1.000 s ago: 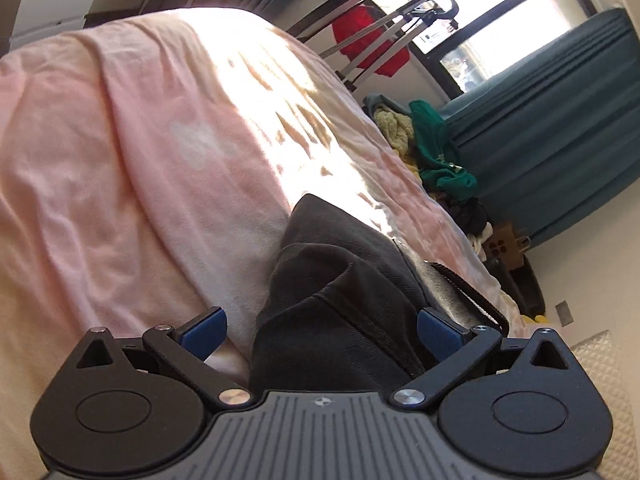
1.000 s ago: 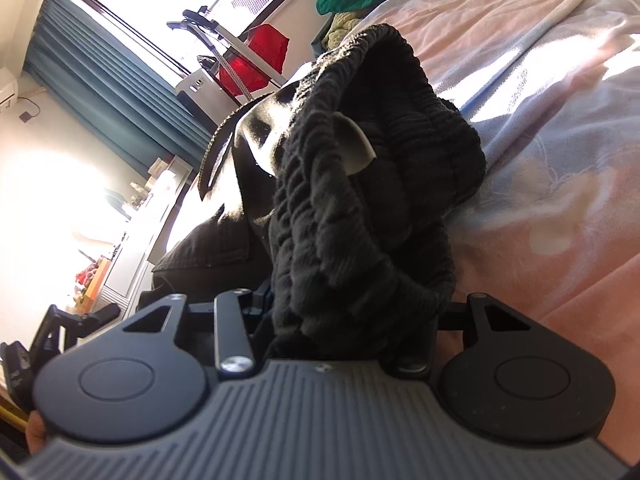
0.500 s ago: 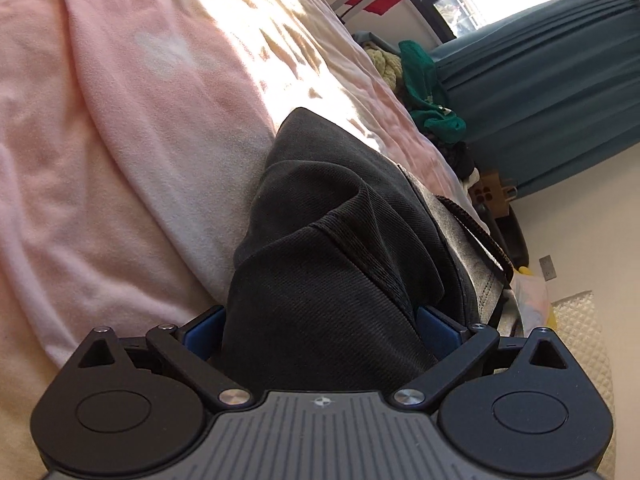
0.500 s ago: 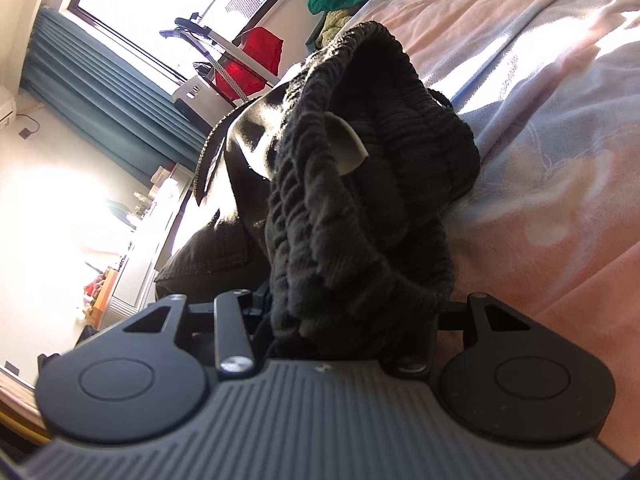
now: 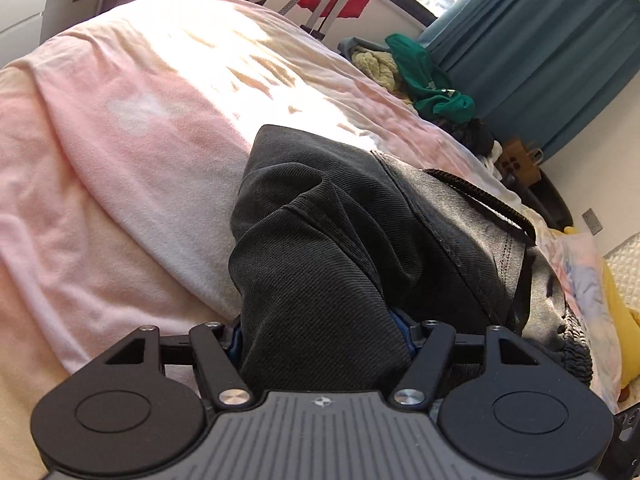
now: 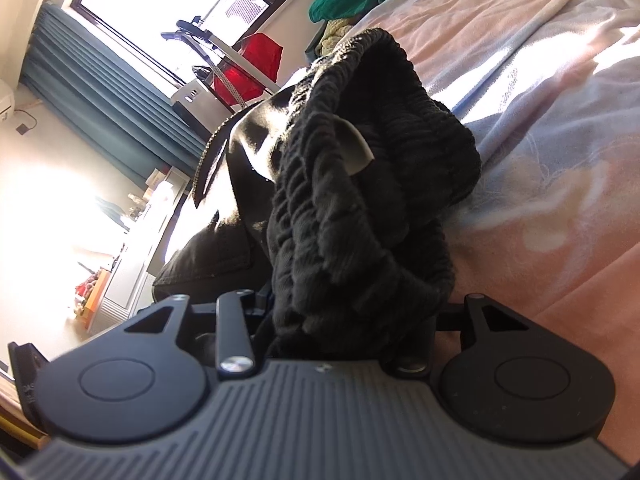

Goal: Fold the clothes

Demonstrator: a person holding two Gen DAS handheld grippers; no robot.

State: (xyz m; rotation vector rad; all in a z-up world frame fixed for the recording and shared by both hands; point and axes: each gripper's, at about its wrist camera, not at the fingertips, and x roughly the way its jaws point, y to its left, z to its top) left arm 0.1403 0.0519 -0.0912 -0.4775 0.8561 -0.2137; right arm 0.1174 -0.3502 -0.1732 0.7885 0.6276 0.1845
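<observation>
Left gripper (image 5: 322,336) is clamped on a bunched fold of the dark grey shorts (image 5: 360,240), blue pads almost buried in the twill, and right gripper (image 6: 344,332) is pinched on the gathered elastic waistband (image 6: 360,208) of the same garment, fingertips hidden by fabric. Shorts lie crumpled on the pink blanket (image 5: 120,160) covering the bed, drawcord (image 5: 480,196) trailing over the cloth toward the edge. Farther back a pile with a green garment (image 5: 428,80) sits at the bed's far end, then teal curtains (image 5: 540,40), red cloth (image 6: 248,68) on a rack by the window
</observation>
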